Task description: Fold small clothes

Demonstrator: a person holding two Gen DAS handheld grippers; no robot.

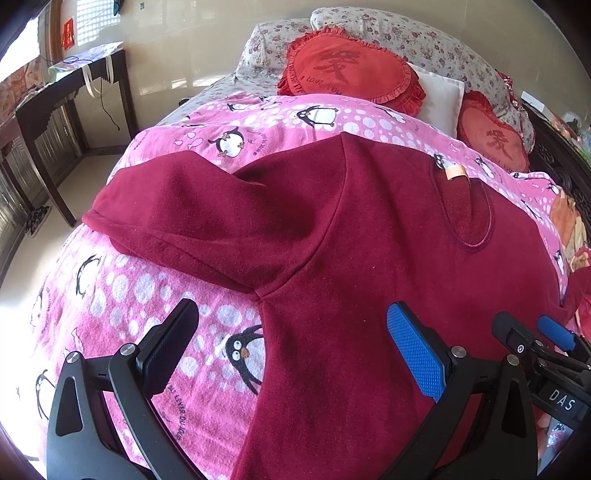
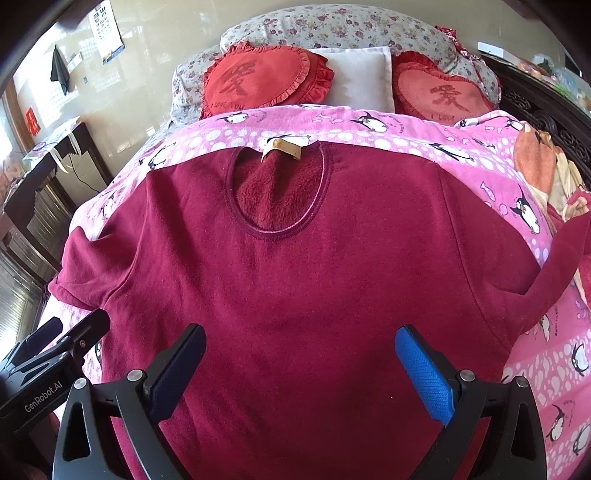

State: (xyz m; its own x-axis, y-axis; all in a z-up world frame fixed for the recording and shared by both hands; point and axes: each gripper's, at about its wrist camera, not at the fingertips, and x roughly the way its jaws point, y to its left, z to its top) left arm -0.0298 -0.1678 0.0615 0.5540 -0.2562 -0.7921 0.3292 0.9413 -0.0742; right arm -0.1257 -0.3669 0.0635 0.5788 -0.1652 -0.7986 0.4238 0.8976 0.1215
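A dark red long-sleeved top lies flat, front up, on a pink penguin-print blanket, its neck hole and tan label towards the pillows. In the left wrist view the top spreads rightward, its left sleeve stretched out to the left. My left gripper is open above the armpit seam, nothing between its fingers. My right gripper hovers open over the top's lower chest, also holding nothing. Each gripper shows at the edge of the other's view.
Two red heart cushions, a white pillow and a floral bolster lie at the bed's head. A dark wooden table stands left by the wall. Orange and patterned cloth lies at the right edge.
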